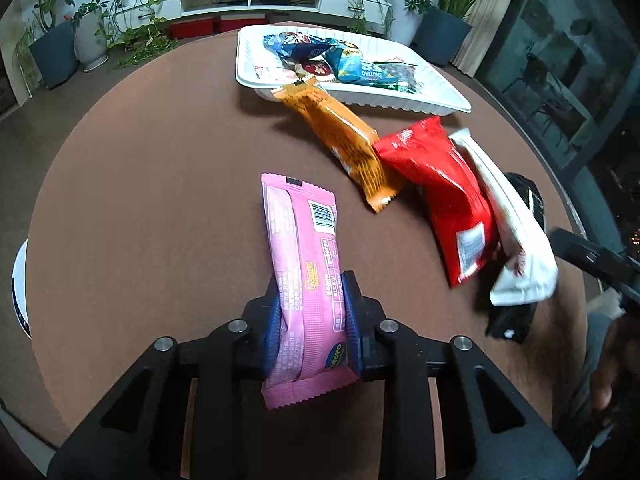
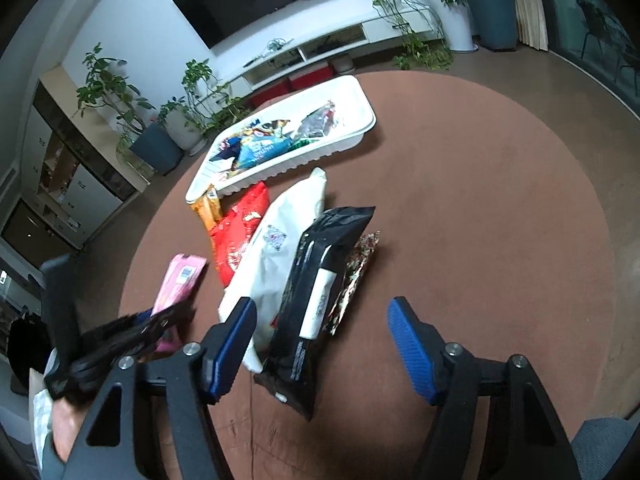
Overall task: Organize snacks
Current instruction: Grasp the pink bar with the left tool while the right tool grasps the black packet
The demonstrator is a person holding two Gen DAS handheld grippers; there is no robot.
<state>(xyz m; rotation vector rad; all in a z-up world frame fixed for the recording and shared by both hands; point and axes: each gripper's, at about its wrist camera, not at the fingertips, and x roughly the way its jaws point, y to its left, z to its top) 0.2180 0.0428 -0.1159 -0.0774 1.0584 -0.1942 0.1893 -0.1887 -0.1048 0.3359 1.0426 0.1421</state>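
The left tongs (image 1: 310, 320) are pinching the pink snack packet (image 1: 306, 280) across its width, near its close end, so the packet's long axis runs straight ahead along the fingers and points out over the brown round table (image 1: 160, 200). The white tray (image 1: 400, 96), already holding several wrapped snacks, lies farther ahead and somewhat to the right of that axis, at the table's far side; so the carry, as I judge it, is forward with a swing to the right, and the packet would go in end first.

Between packet and tray lie the orange packet (image 1: 340, 136), one end resting on the tray's rim, and the red packet (image 1: 436, 196) beside it; the path should pass above them.

The right tongs (image 2: 324, 344) are spread wide and hold nothing. The black packet (image 2: 320, 300) lies just ahead between their fingers, lengthwise along them, with the white packet (image 2: 276, 248) just to its left and a patterned foil packet (image 2: 356, 276) tucked at its right.
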